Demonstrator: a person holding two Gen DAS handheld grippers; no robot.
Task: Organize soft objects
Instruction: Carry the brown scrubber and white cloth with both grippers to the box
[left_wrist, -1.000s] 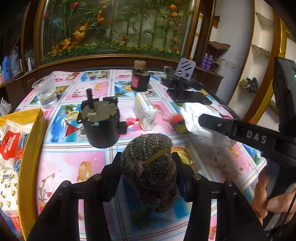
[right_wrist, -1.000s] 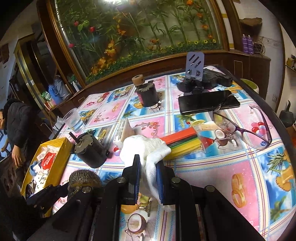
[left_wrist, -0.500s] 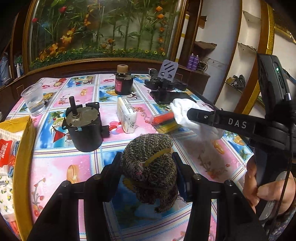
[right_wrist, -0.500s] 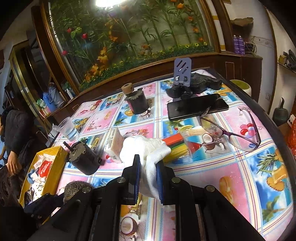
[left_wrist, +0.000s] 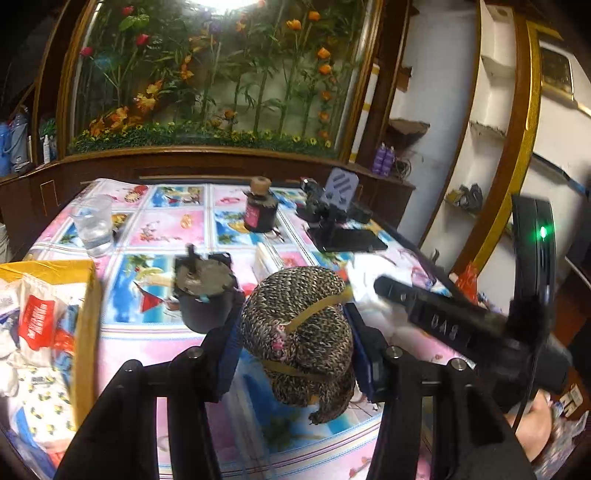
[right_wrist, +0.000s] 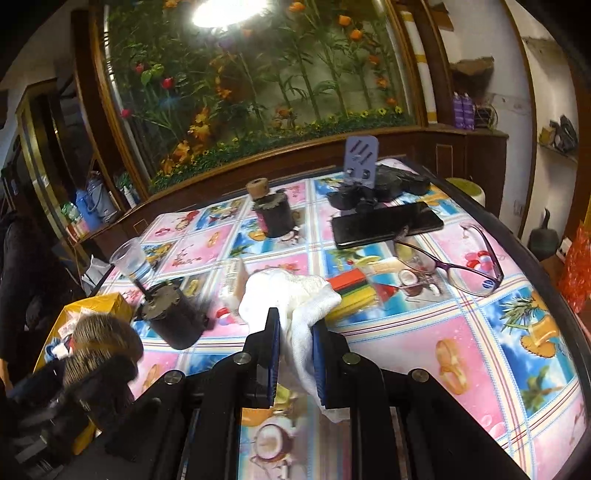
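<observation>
My left gripper (left_wrist: 295, 325) is shut on a brown speckled knitted bundle (left_wrist: 299, 332) bound with yellow rubber bands, held above the table. The bundle also shows blurred in the right wrist view (right_wrist: 99, 343). My right gripper (right_wrist: 295, 332) is shut on a white cloth (right_wrist: 291, 295), lifted above the tablecloth. The right gripper's body (left_wrist: 443, 317) and the cloth (left_wrist: 365, 284) show in the left wrist view, to the right of the bundle.
A yellow box (left_wrist: 86, 317) of packets stands at the left. On the patterned table (right_wrist: 480, 332) are a black motor (left_wrist: 205, 295), dark jar (left_wrist: 260, 210), plastic cup (left_wrist: 94, 225), phone (right_wrist: 384, 223), glasses (right_wrist: 454, 262), coloured sticks (right_wrist: 351, 291) and a white pack (right_wrist: 231, 280).
Both grippers have lifted higher and drawn back from the table with their loads. The view has tilted up, and the table items sit farther off.
</observation>
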